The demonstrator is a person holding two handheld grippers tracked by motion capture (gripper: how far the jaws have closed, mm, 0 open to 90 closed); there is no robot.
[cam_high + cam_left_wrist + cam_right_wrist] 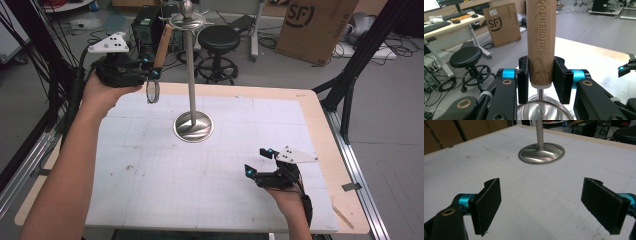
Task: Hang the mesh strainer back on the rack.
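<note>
At upper left of the high view, the left gripper is clamped on the wooden handle of a kitchen utensil, held up off the table. In the left gripper view both black pads press the handle near its lower end; it rises straight up out of the frame, its top cut off, with "KITCHEN TOO" readable along the grain. Below the pads a thin metal neck runs into a rounded metal head, cropped by the bottom edge; in the high view this head hangs beneath the gripper and looks like a small ring or strainer, though the blur makes that uncertain. The handle's upper end sits close beside the top of the steel utensil stand; contact cannot be judged. At lower right, the right gripper rests low over the white gridded mat, jaws spread wide and empty, the stand's base beyond them.
</note>
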